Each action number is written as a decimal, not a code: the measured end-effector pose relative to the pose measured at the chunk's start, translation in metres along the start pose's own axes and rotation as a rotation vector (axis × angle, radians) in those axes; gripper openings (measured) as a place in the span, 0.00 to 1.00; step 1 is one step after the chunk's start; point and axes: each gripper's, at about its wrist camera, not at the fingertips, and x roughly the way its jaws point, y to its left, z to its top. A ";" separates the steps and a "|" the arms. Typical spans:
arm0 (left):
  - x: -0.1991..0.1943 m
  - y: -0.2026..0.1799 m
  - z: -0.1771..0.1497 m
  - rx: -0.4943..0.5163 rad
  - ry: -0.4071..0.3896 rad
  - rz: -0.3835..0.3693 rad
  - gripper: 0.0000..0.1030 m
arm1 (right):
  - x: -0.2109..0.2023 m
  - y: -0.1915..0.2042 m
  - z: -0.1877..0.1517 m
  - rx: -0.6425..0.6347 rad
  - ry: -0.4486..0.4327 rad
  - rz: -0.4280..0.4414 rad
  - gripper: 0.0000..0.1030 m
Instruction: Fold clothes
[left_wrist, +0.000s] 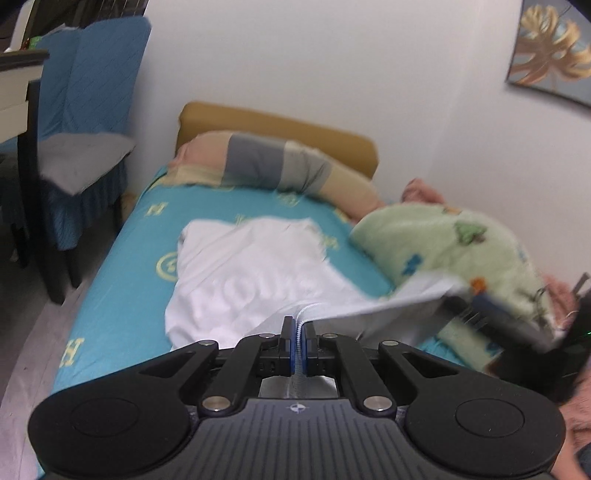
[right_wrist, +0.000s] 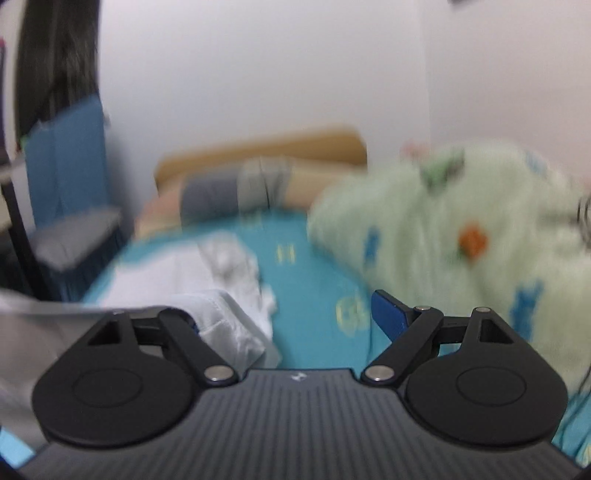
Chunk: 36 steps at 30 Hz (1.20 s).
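Observation:
A white garment (left_wrist: 251, 273) lies spread on the teal bed sheet (left_wrist: 125, 280). My left gripper (left_wrist: 298, 332) is shut on its near hem, which runs up between the blue pads. The hem stretches right to my right gripper (left_wrist: 517, 325), seen blurred at the right. In the right wrist view my right gripper (right_wrist: 295, 317) is open, its right blue pad (right_wrist: 388, 314) bare. The white garment (right_wrist: 229, 317) drapes over the left finger, hiding that pad. The view is motion-blurred.
A green fleece blanket (left_wrist: 454, 251) is heaped on the bed's right side and also shows in the right wrist view (right_wrist: 443, 229). A striped pillow (left_wrist: 273, 166) lies by the tan headboard (left_wrist: 280, 129). A blue-covered chair (left_wrist: 85, 122) stands left of the bed.

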 end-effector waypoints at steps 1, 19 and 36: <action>0.005 0.000 -0.002 -0.012 0.016 0.002 0.05 | 0.000 0.000 0.001 0.006 -0.012 0.005 0.83; 0.076 -0.039 -0.057 0.161 0.242 0.245 0.58 | -0.003 -0.016 0.017 0.137 -0.134 0.035 0.83; 0.012 0.011 -0.018 -0.144 -0.100 0.550 0.75 | 0.037 -0.030 -0.025 -0.017 0.157 -0.145 0.83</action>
